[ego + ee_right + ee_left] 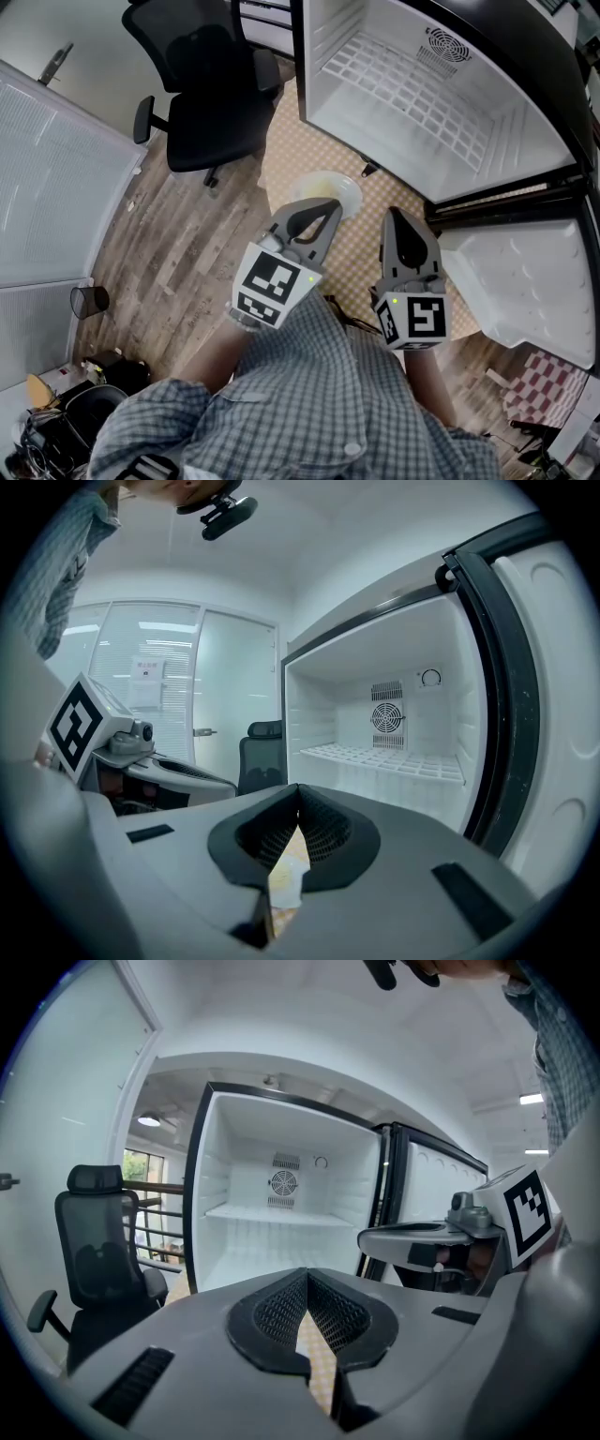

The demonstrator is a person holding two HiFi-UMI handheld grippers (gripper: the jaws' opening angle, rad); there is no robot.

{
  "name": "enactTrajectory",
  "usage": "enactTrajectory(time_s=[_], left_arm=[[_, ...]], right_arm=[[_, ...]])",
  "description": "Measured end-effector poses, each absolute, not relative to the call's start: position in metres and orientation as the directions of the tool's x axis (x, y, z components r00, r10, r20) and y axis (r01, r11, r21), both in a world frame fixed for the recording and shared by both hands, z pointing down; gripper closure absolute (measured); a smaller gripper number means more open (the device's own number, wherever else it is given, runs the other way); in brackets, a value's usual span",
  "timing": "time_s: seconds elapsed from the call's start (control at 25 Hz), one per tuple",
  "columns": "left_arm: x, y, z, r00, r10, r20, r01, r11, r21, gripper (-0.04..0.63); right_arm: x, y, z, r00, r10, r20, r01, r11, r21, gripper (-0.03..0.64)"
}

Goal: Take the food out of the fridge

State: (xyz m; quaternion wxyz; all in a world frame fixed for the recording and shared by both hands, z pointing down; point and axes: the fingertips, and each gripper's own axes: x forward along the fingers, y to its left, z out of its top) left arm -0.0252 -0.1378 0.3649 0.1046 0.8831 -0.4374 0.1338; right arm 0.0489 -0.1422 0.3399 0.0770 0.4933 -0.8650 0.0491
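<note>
Both left gripper and right gripper jaws closed, empty.

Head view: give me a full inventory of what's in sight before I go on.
fridge: one, white inside with a black frame, upper right, standing open, no food visible inside
wire shelf: one, white, inside the fridge
fridge door: one, white lining, swung open at right
plate: one, white with something pale yellow on it, on the mat before the fridge
mat: one, tan checked, on the floor
office chair: one, black, top centre
bin: one, dark, floor at left
checked cloth: one, red and white, lower right
left gripper: grey, shut, empty
right gripper: grey, shut, empty
</note>
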Motion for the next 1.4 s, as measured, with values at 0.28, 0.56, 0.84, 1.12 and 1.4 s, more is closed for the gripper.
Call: enactTrajectory(time_s=[0.28, 0.56, 0.84, 1.12, 1.4], left_arm=[[-0.025, -0.134, 0.368, 0.582, -0.739, 0.340, -0.800, -0.595, 0.074, 0.589], [-0.026, -0.133, 0.371, 0.579, -0.739, 0.344, -0.805, -0.587, 0.092, 0.589], [-0.027, -0.132, 0.372, 0.581, -0.738, 0.344, -0.804, -0.586, 0.100, 0.589], [-0.028, -0.132, 0.374, 0.582, -0.735, 0.348, -0.802, -0.589, 0.097, 0.589], [-0.030, -0.134, 0.377, 0.577, -0.734, 0.357, -0.805, -0.584, 0.100, 0.589]], right_arm=[[0.051, -0.141, 0.340, -0.504, -0.844, 0.183, -0.860, 0.510, -0.022, 0.606], [0.057, -0.142, 0.346, -0.506, -0.839, 0.200, -0.861, 0.505, -0.060, 0.606], [0.067, -0.146, 0.352, -0.492, -0.844, 0.216, -0.870, 0.483, -0.094, 0.607], [0.061, -0.146, 0.360, -0.522, -0.818, 0.242, -0.853, 0.509, -0.119, 0.607], [0.064, -0.150, 0.364, -0.520, -0.818, 0.246, -0.854, 0.493, -0.164, 0.607]])
